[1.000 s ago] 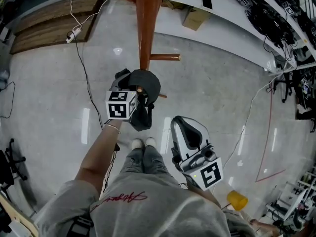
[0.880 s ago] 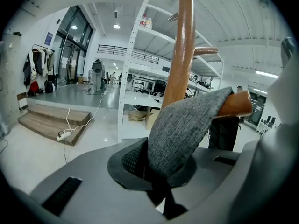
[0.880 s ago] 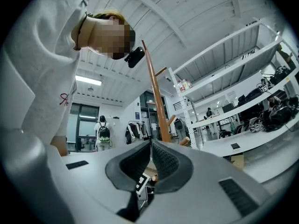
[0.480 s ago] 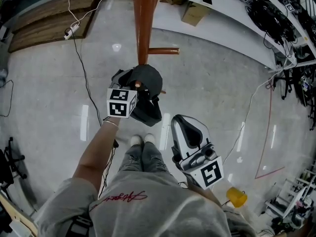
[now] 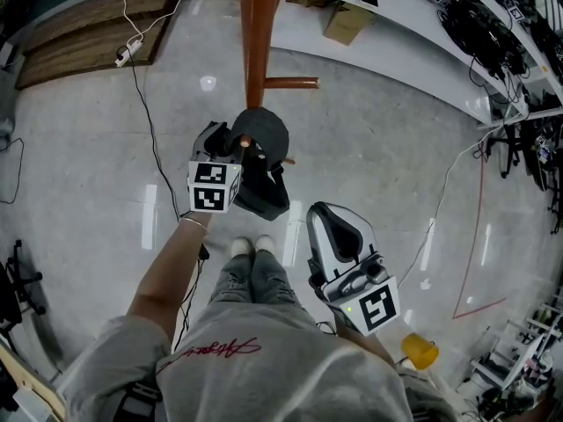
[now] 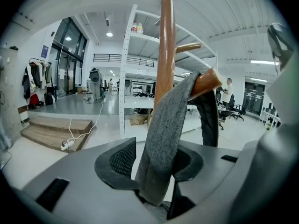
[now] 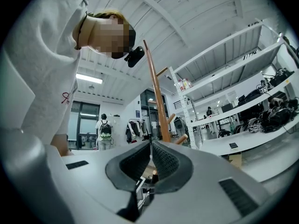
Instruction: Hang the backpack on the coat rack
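A dark backpack [image 5: 264,161] hangs by its grey strap [image 6: 166,139] over a wooden peg [image 6: 205,82] of the brown coat rack [image 5: 256,33]. My left gripper [image 5: 233,143] is right beside the bag's top. Its jaws are opening: in the left gripper view the strap runs between them [image 6: 154,157], and a gap shows between the strap and the left pad [image 6: 122,158]. My right gripper [image 5: 332,227] is held low by the person's right side, away from the bag. Seen in the right gripper view, its pads meet at the tips [image 7: 151,146] with nothing between them.
The person's feet [image 5: 251,247] stand just in front of the rack. A cable [image 5: 145,112] runs over the floor to a wooden platform [image 5: 88,42]. A cardboard box [image 5: 345,23] lies under a white shelf [image 5: 396,42]. A yellow cup [image 5: 420,350] sits at lower right.
The backpack and my left gripper have shifted a little toward the rack's pole, and the bag now hangs closer to it. The right gripper has kept still.
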A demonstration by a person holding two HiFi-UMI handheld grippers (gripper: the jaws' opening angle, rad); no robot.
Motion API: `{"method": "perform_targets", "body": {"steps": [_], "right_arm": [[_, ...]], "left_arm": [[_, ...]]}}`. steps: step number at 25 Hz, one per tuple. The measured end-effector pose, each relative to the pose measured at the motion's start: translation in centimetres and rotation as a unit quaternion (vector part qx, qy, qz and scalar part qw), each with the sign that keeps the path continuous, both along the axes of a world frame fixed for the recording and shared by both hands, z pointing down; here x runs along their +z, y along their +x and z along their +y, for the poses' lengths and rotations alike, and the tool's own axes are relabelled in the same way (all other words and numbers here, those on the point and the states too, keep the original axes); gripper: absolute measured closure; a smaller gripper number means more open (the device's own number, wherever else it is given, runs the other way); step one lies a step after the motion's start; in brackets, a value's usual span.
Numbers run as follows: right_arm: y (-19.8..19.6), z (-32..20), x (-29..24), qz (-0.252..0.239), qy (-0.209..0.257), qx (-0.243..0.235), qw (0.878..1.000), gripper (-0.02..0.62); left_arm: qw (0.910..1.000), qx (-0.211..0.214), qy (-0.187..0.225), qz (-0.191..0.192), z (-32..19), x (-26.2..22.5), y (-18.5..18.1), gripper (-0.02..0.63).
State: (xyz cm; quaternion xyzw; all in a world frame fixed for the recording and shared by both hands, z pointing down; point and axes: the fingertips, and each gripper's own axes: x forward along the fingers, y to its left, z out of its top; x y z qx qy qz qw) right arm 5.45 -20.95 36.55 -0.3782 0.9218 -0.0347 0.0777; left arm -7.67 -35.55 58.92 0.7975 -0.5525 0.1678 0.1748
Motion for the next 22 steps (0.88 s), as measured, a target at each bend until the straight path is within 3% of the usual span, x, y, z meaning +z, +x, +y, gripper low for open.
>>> {"method": "perform_targets", "body": {"steps": [13, 17, 22], "right_arm": [[-1.2, 2.4, -2.4, -0.009, 0.041, -0.026, 0.999, 0.571], [-2.0, 3.6, -3.7, -0.015, 0.061, -0.036, 0.997, 0.571], [-3.0, 5.2, -6.0, -0.025, 0.089, -0.048, 0.995, 0.571]], "left_arm": [[0.9981, -0.038, 0.038, 0.028, 5.3, -5.3, -1.6, 0.433], [0.9917, -0.059, 0.099, 0.057, 7.4, -10.9, -2.7, 0.433], [0.9797, -0.039, 0.172, 0.096, 11.2, -19.0, -1.8, 0.433]]}}
